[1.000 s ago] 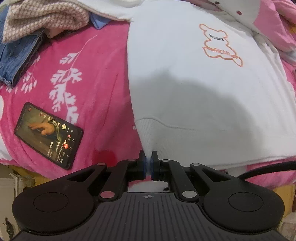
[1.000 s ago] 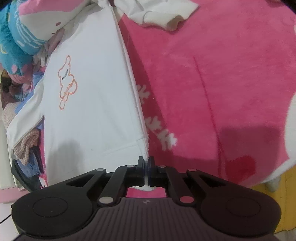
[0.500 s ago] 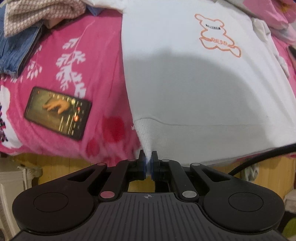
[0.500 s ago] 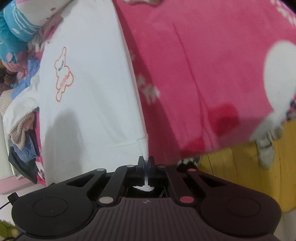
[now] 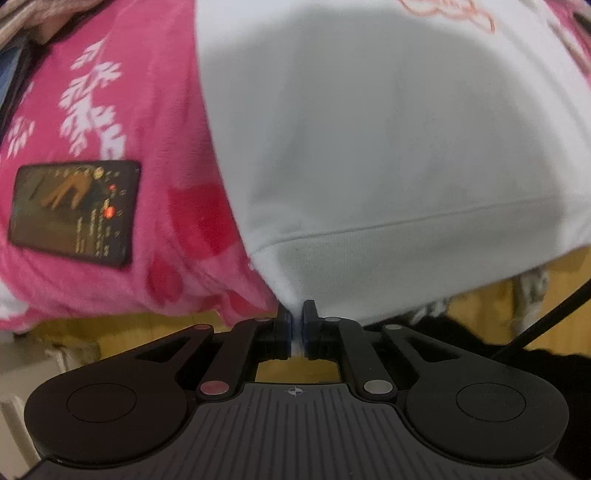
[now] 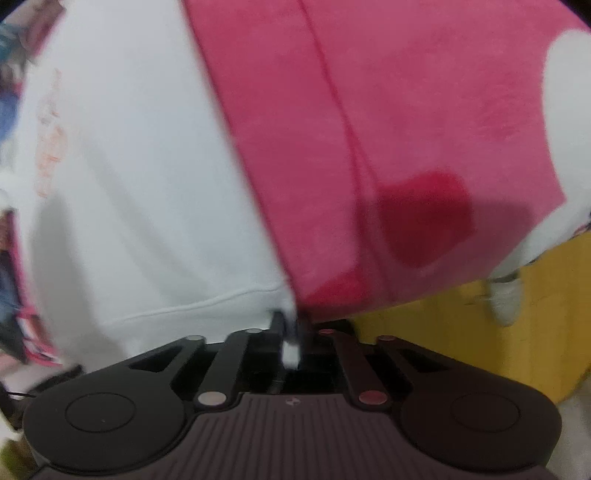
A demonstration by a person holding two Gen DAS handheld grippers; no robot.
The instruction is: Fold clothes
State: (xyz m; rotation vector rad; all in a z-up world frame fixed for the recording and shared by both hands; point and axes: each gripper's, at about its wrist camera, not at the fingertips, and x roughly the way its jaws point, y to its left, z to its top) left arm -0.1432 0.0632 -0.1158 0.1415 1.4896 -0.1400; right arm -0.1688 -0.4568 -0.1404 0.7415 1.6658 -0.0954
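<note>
A white sweatshirt (image 5: 369, 147) with an orange bear print (image 5: 450, 11) lies flat on a pink blanket (image 5: 147, 110). Its ribbed hem (image 5: 406, 251) hangs at the bed's edge. My left gripper (image 5: 295, 332) points down at the hem's left corner. Its jaws are opening, and the blue pads still pinch a thin strip of white cloth. In the right wrist view the sweatshirt (image 6: 129, 166) fills the left half. My right gripper (image 6: 291, 332) is at the hem's other corner. Its jaws are opening too, and a white tuft sits loose in the wider gap.
A phone (image 5: 74, 210) with a lit screen lies on the blanket left of the sweatshirt. The yellow wooden bed side (image 6: 461, 332) drops below the blanket (image 6: 406, 110) edge. A black cable (image 5: 546, 317) crosses the lower right. Other clothes are piled at the far left (image 6: 7, 147).
Both grippers have sunk toward the bed's edge, drawing the hem down over it. The gap between the right jaws has widened, and the left gap has barely grown.
</note>
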